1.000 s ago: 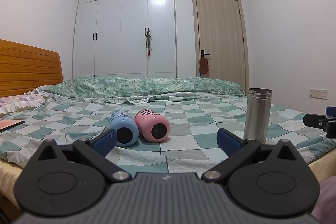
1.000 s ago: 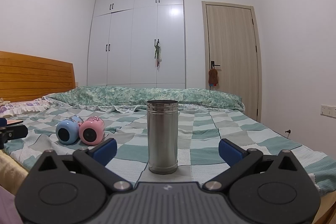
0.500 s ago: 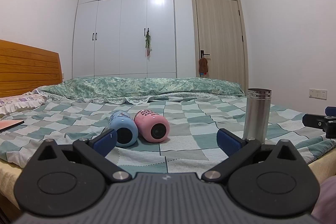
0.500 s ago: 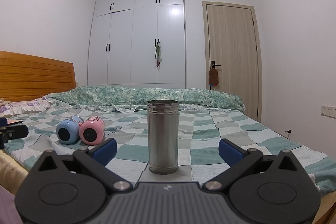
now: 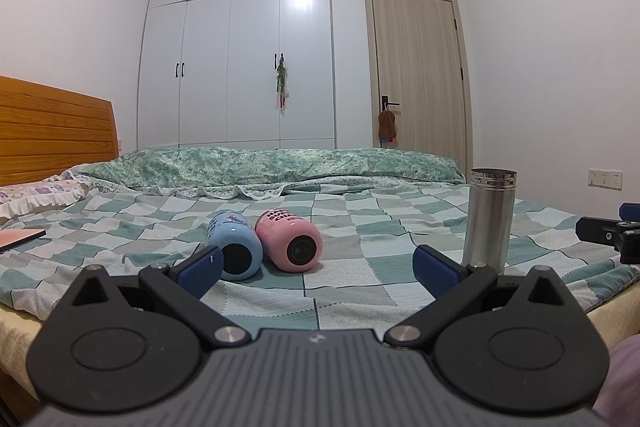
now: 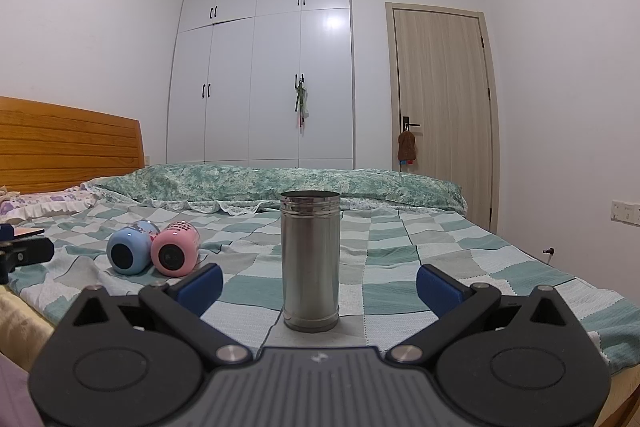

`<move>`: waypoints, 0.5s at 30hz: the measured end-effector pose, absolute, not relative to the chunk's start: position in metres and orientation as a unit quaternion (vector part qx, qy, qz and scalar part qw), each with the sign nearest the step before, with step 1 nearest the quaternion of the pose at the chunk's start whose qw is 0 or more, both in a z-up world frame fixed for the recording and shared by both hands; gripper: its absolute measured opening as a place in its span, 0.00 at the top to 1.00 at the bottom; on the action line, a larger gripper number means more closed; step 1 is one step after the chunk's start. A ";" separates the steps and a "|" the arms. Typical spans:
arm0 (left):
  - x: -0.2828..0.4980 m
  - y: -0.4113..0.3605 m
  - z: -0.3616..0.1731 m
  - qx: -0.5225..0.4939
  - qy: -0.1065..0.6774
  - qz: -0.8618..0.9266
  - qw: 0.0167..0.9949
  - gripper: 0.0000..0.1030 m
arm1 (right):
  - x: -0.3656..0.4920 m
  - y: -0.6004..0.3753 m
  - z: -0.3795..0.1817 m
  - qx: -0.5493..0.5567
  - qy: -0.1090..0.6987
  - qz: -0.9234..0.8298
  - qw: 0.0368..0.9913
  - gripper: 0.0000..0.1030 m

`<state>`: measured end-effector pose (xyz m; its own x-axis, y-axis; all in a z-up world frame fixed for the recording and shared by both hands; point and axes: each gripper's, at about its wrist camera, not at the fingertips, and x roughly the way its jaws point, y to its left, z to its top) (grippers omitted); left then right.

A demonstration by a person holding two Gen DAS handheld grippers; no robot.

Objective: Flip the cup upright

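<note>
Now right gripper (image 6: 318, 277) spread wide, nothing between pads, low at near edge of bed (image 6: 460, 239). Steel cup (image 6: 310, 261) upright on checkered cover, straight ahead, centred between the two blue pads (image 6: 202, 281), beyond their tips, not touching. Left gripper (image 5: 316, 265) also spread wide, holding nothing. Ahead of it blue cup (image 5: 234, 245) and pink cup (image 5: 290, 241) on their sides, touching each other, bases toward camera; blue one just behind left pad. Steel cup (image 5: 490, 217) to far right in this view.
</note>
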<state>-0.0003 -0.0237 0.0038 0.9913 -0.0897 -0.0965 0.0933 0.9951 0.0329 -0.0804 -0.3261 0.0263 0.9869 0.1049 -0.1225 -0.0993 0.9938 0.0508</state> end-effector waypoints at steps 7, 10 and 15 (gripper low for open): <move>0.000 -0.023 0.004 0.019 0.047 -0.047 0.998 0.00 | -0.080 -0.326 0.026 0.022 0.063 0.051 0.996 0.00; 0.000 -0.023 0.004 0.019 0.047 -0.047 0.998 0.00 | -0.080 -0.326 0.026 0.022 0.062 0.051 0.996 0.00; 0.000 -0.023 0.004 0.018 0.047 -0.047 0.998 0.00 | -0.080 -0.326 0.026 0.022 0.062 0.051 0.996 0.00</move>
